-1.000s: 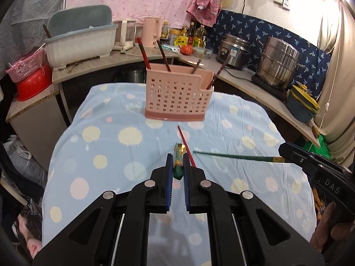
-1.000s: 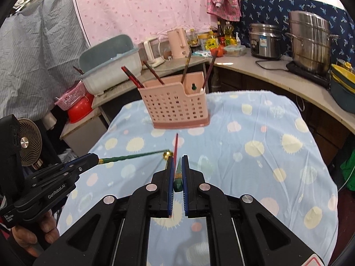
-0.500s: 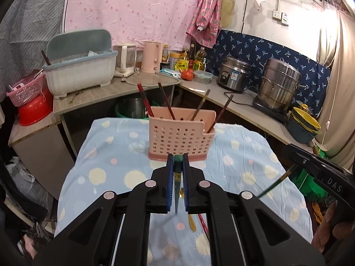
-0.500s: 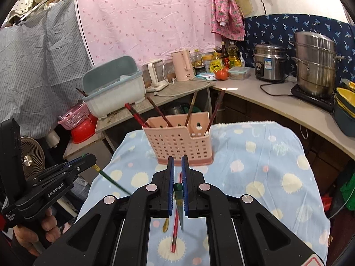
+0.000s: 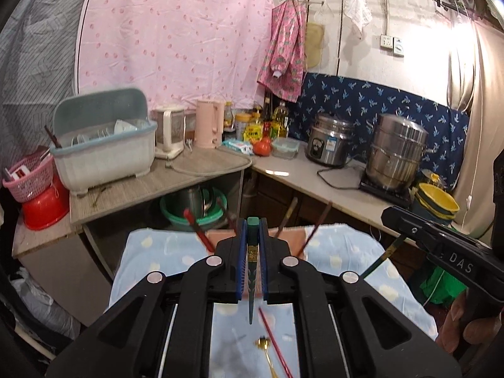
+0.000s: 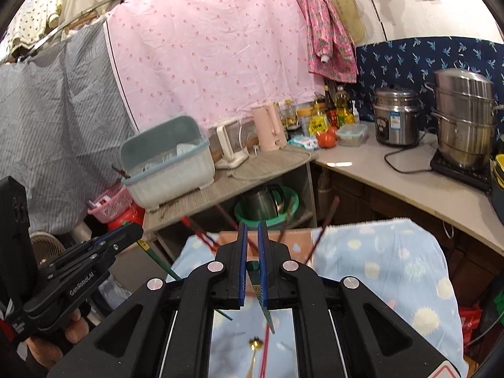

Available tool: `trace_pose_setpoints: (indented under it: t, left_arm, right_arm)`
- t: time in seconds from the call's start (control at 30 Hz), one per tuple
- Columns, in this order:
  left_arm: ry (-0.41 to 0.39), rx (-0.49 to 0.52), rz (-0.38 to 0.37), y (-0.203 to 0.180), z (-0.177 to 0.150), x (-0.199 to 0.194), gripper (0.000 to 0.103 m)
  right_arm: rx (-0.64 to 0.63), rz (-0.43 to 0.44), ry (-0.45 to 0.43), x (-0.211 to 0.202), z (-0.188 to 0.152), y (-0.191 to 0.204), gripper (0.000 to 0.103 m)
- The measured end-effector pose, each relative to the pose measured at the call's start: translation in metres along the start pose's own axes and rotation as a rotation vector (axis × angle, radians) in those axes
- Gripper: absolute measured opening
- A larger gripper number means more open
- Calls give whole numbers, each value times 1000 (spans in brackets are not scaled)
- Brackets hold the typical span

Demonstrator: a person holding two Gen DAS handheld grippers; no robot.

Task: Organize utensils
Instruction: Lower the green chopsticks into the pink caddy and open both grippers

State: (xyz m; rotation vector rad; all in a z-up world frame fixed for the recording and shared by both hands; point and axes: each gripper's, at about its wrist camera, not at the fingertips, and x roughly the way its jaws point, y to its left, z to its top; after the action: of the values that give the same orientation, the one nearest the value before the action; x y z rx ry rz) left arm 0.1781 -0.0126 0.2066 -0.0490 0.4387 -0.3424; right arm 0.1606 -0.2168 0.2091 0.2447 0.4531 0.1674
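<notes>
Clamped in the left gripper (image 5: 252, 236): a dark green chopstick (image 5: 251, 283), tip down. Clamped in the right gripper (image 6: 250, 239): another green chopstick (image 6: 263, 299), slanted. Behind them, a pink holder (image 6: 299, 239) with reddish-brown chopsticks (image 6: 324, 230). Below on the blue spotted cloth (image 6: 393, 267): a red chopstick (image 5: 274, 343) beside a gold spoon (image 5: 266, 346).

Two green chopsticks (image 5: 252, 271) — one gold spoon (image 5: 266, 346).

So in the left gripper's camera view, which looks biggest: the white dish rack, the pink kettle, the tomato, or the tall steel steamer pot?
1. White dish rack.
2. Steel steamer pot, slightly smaller.
3. Pink kettle.
4. Tomato, clearly smallest.
The fisheye lens bends the edges, so rack versus pot is unsure.
</notes>
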Motion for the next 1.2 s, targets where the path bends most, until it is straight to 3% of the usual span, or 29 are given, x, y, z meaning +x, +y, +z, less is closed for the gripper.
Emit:
trace_pose_setpoints:
  t: [0.3,0.47,0.63,0.83,1.2]
  left_arm:
    - [-129,-2,-11,-1,74,28,7]
    - [-169,-23,-2,6,93,52,7]
    - [-146,-47,-1,17,93,80,7]
    - [-82,-63,6,25,71,108,7]
    - [-53,-78,-2,30,60,121,7]
  right_arm:
    - [-30,7,-110,33,73,19,6]
    - [-7,10,-130,65,93,18,6]
    - [24,14,-132,95,99,17,6]
    - [36,15,-126,118,102,13,6]
    - [24,30,-136,126,114,21,6]
